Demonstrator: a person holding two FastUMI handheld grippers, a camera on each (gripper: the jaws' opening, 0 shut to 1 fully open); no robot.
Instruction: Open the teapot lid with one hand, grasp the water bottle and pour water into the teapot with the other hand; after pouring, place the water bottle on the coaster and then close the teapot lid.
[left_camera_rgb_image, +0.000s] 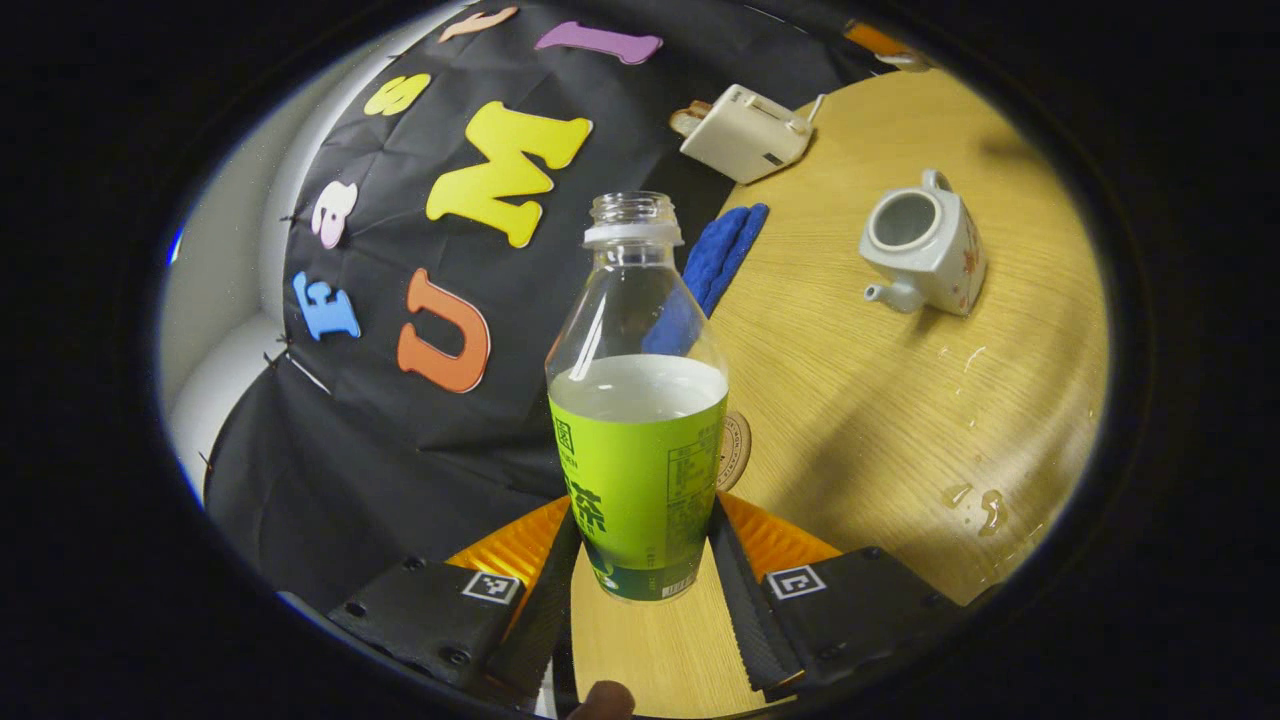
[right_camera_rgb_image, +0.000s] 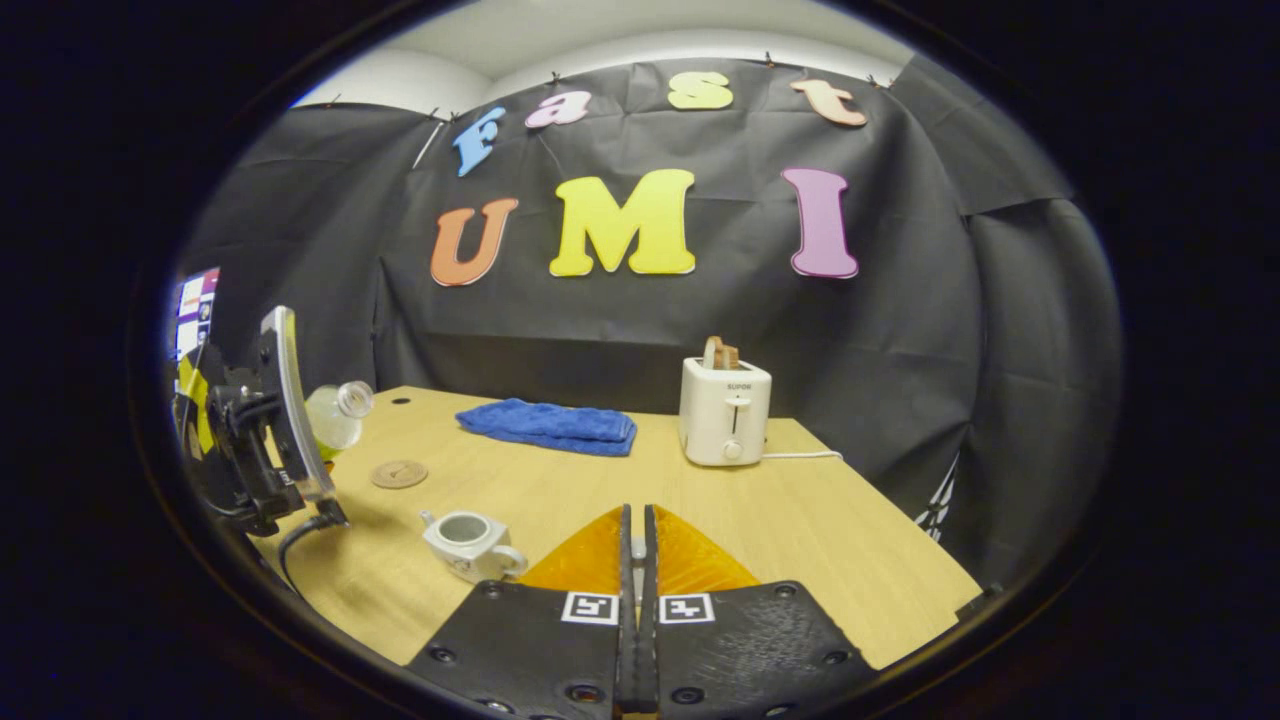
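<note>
Left hand-held gripper (left_camera_rgb_image: 640, 560) clamped on the uncapped water bottle (left_camera_rgb_image: 638, 420) above the tabletop (left_camera_rgb_image: 880, 400), lidless teapot (left_camera_rgb_image: 925, 245) beyond, coaster (right_camera_rgb_image: 399, 473) near, right hand-held gripper (right_camera_rgb_image: 637, 545) closed, possibly pinching the lid.

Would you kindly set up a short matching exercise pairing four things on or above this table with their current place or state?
Things:
1. water bottle
2. teapot
3. blue cloth
4. toaster

States:
A. lying folded near the back wall
B. lid off, standing on the table
C. uncapped, held in the left gripper
D. upright with bread in its slot

Pairs: 1-C, 2-B, 3-A, 4-D
</note>
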